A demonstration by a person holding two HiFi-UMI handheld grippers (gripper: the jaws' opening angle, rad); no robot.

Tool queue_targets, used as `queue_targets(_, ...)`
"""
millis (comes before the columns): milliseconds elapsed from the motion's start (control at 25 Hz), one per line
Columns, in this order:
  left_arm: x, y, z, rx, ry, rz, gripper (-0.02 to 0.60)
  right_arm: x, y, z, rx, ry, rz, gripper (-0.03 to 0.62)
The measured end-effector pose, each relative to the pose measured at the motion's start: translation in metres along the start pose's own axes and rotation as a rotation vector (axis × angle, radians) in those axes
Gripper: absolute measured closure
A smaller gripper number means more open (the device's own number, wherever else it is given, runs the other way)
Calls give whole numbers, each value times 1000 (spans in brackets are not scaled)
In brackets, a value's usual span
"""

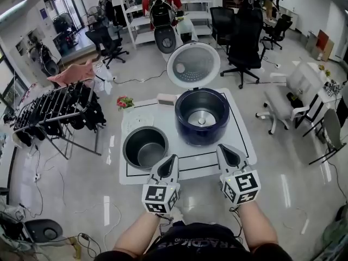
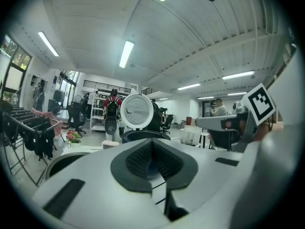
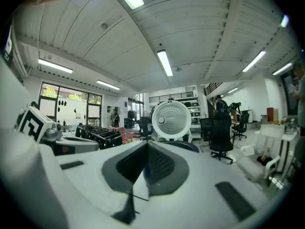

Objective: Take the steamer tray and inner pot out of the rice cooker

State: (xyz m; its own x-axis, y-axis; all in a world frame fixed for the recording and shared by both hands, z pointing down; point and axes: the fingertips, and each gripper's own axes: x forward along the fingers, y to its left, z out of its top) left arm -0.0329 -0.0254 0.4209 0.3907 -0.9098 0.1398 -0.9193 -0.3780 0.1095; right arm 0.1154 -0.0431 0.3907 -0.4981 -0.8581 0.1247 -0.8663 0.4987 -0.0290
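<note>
Left gripper [image 1: 169,162] is hanging over the near edge of the counter [image 1: 239,125] with its jaws pressed fully together and nothing between them. The right gripper [image 1: 227,152] is doing just the same on the other side, closed and empty. Both gripper views are confirming it, with only pad meeting pad.

The inner pot [image 1: 145,147] is sitting out on the counter, left of the rice cooker [image 1: 202,116]. Behind it a pale round perforated piece, which I'm taking for the steamer tray [image 1: 136,124], is lying flat. The cooker's well is showing bare down to its heating plate, so the job is looking finished.

Here's what I'm watching for. That pot is standing just beside the left gripper and near the counter's front edge. A careless sideways sweep of that gripper could be clipping the rim and sending the pot skidding toward the drop. The tray is looking light, so a nudge to the pot could be shoving it along too. The lid [image 1: 193,65] is standing wide open at the back, and a bump to the cooker from the right gripper might be bringing it down.
</note>
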Motion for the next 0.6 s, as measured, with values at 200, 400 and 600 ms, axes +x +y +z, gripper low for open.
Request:
queue_targets(200,-30,-45,-5,-26,-6,92,580,-38,-8,-12,16,17,107,592)
queue_targets(400,-63,-82,-10,-25,-4,194,580,-67,-9,-21,37,14,207,592)
queue_targets(600,-92,-99,-15,-47,8,270,580,-87,1,-22,63,13,273,592)
